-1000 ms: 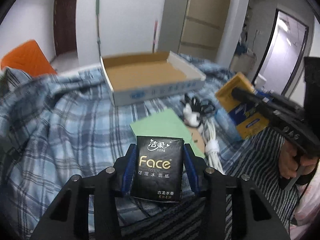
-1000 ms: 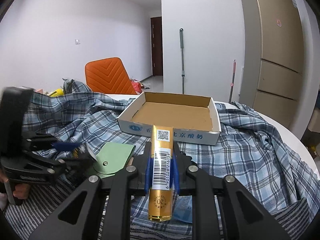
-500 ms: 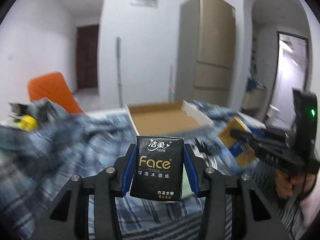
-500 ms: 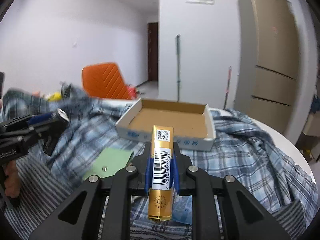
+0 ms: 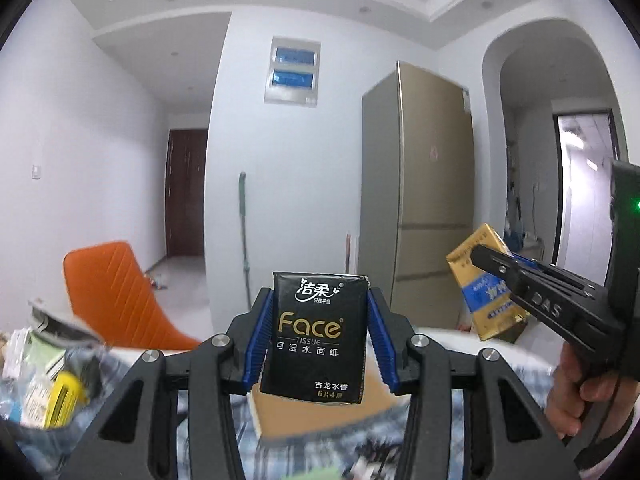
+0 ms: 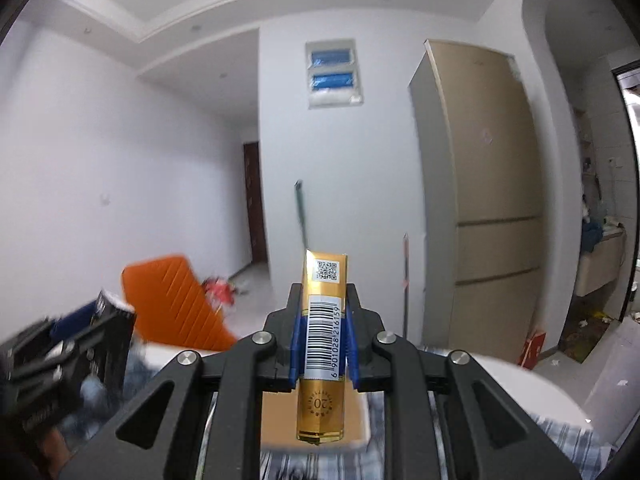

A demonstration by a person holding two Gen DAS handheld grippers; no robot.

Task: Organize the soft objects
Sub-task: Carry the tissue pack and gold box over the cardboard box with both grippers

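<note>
My left gripper [image 5: 318, 338] is shut on a black "Face" tissue pack [image 5: 318, 336], held upright and high above the table. My right gripper [image 6: 323, 336] is shut on a gold pack with a barcode [image 6: 323, 344], also raised. The right gripper [image 5: 532, 300] with its gold pack [image 5: 486, 284] shows at the right of the left wrist view. The left gripper [image 6: 76, 344] shows blurred at the left of the right wrist view. The open cardboard box [image 5: 320, 412] lies low behind the held packs and also shows in the right wrist view [image 6: 276, 420].
A plaid cloth [image 6: 560, 440] covers the table. An orange chair [image 5: 116, 292] stands behind at left. Small packets [image 5: 48, 376] lie at the left edge. A gold fridge [image 5: 416, 200] and a mop [image 5: 244, 240] stand by the far wall.
Both grippers have tilted up and risen with their packs; the views now show walls and ceiling, and the box and cloth have dropped to the bottom edge.
</note>
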